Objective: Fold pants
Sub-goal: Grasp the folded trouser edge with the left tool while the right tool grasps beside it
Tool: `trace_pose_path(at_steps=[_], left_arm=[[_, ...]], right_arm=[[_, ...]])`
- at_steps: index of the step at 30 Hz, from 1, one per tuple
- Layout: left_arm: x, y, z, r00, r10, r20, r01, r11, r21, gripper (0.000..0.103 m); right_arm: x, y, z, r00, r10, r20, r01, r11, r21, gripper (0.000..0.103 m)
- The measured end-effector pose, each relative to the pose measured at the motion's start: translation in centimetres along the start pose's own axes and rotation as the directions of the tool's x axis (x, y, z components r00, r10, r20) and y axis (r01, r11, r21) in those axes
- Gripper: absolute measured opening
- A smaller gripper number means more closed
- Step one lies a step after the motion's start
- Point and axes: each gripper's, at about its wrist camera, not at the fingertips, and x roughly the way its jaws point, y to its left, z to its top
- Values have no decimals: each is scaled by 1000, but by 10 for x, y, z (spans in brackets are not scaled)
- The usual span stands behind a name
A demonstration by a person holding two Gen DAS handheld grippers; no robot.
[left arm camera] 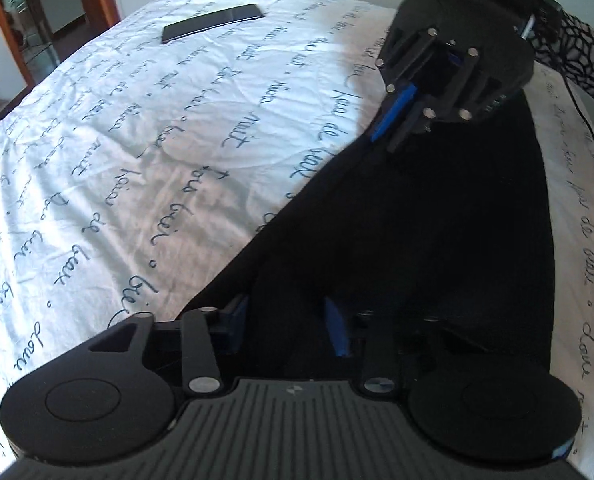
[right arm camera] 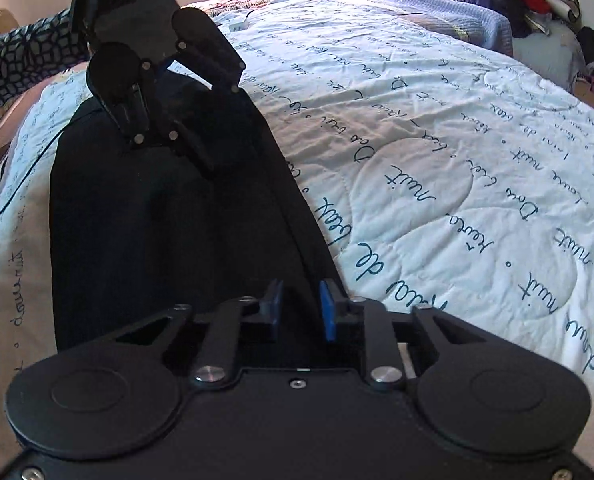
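The pants [left arm camera: 437,220] are showing as matt black cloth; the bedspread [left arm camera: 157,140] is looking like quilted, crinkled white fabric; the phone [left arm camera: 213,23] is gleaming glossy.

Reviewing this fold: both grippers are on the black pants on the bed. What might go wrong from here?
1. The left gripper and right gripper sit at opposite ends of the pants; uneven lifting may skew the fold.
2. The dark fabric hides how much cloth lies between the blue fingers, so an end might slip out.
3. A thin black cable runs beside the pants on the quilt and may snag.
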Motion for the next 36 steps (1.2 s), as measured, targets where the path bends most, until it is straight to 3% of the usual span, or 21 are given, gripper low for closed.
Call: trace_pose_path(at_steps=[3, 7, 13, 17, 18, 19, 21, 22, 24, 26, 28, 31, 32, 36], left_arm=[[2, -4, 0, 1000, 28, -12, -27, 999, 40, 31], [1, 6, 4, 997, 73, 33, -73, 997, -7, 9], [-1, 19, 8, 983, 162, 85, -156, 985, -66, 1], [-4, 27, 10, 984, 155, 82, -146, 983, -114, 0], [-8, 27, 9, 990, 115, 80, -106, 988, -117, 2], [-11, 27, 9, 995, 67, 72, -58, 991, -122, 17], [-17, 21, 9, 998, 25, 60, -20, 996, -85, 30], [-17, 15, 8, 997, 55, 57, -53, 998, -38, 43], [-12, 7, 9, 993, 109, 41, -111, 993, 43, 52], [-5, 7, 10, 994, 110, 27, -112, 992, 59, 51], [1, 12, 11, 998, 64, 4, -64, 997, 37, 51], [9, 16, 11, 999, 13, -35, -12, 1000, 19, 39], [9, 15, 11, 999, 11, -32, -10, 1000, 26, 29], [7, 12, 9, 1000, 8, -25, -6, 999, 42, 18]], right_arm=[[-1, 6, -1, 999, -35, 7, 35, 999, -23, 7], [-1, 15, -2, 994, -110, 25, 111, 993, -43, 5], [-1, 19, 1, 978, -203, 54, 206, 976, -63, 0], [0, 18, 2, 968, -241, 76, 244, 969, -41, 0], [-2, 15, 0, 968, -238, 74, 240, 970, -22, 0], [-6, 11, -1, 976, -206, 68, 206, 978, -3, 0], [-13, 8, -5, 984, -165, 71, 164, 986, 11, 1], [-14, 7, -5, 984, -166, 65, 166, 986, 9, 3], [-12, 7, -4, 985, -167, 54, 167, 986, 0, 5], [-7, 7, -2, 989, -140, 48, 141, 990, -13, 5], [0, 10, 2, 991, -130, 37, 132, 991, -37, 5], [10, 12, 13, 993, -114, 40, 117, 991, -62, 5], [13, 13, 18, 993, -105, 50, 109, 991, -73, 5], [30, 19, 40, 997, -45, 69, 52, 993, -109, 8]])
